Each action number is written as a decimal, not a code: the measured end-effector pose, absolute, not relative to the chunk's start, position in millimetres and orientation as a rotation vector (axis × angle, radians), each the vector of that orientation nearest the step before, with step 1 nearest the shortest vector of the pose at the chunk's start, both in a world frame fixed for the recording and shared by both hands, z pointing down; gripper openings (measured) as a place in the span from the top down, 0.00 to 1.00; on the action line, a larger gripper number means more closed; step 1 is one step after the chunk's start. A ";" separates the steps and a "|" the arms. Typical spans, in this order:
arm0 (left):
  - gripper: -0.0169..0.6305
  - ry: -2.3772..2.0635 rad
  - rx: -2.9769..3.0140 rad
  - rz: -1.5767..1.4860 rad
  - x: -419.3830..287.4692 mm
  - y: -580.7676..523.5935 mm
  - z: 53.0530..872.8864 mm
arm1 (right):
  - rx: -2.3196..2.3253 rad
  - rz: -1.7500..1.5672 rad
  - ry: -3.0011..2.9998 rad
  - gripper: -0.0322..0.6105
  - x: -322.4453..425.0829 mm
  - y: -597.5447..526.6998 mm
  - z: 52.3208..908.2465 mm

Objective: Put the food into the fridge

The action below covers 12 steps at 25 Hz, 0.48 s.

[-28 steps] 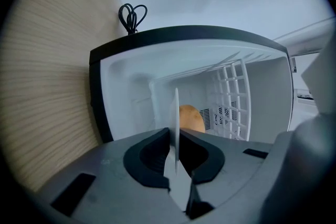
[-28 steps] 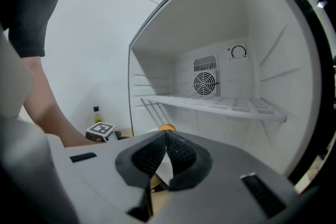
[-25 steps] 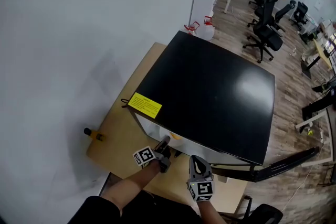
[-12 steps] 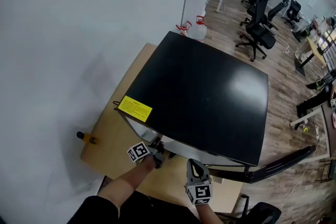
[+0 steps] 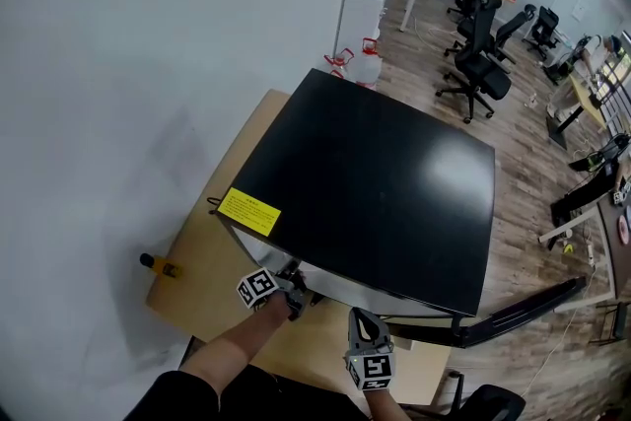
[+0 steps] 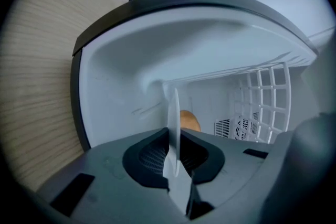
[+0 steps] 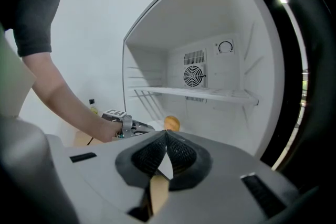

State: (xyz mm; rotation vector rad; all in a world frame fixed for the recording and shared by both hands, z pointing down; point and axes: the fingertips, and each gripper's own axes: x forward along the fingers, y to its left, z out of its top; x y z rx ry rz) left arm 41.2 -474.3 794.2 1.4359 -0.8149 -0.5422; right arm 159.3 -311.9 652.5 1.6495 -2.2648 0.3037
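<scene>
Two grippers, jaws closed on nothing: left gripper (image 6: 173,136) is held at the fridge (image 5: 375,173) mouth, right gripper (image 7: 166,134) just outside. White shelf (image 7: 194,93) is mounted above. Round orange-brown food (image 7: 171,123) is seen at the fridge floor's back edge.

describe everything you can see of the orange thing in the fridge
The orange food is small, round, smooth and orange-brown, perhaps a fruit or bun. It sits low inside the open fridge, under the white shelf, just past the left tool. What it rests on is hidden.
</scene>
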 end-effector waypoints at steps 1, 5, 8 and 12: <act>0.92 -0.814 1.426 -0.540 41.6 -475.0 795.1 | 1.647 0.306 -2.263 0.86 158.9 -311.0 654.5; 0.92 -0.805 1.401 -0.515 44.3 -478.7 798.0 | 1.639 0.322 -2.260 0.86 154.4 -309.8 656.4; 0.92 -0.817 1.388 -0.457 47.0 -479.1 800.4 | 1.635 0.322 -2.261 0.86 152.5 -308.1 656.0; 0.92 -0.830 1.354 -0.367 51.0 -478.0 803.4 | 1.641 0.323 -2.262 0.86 153.5 -305.5 652.2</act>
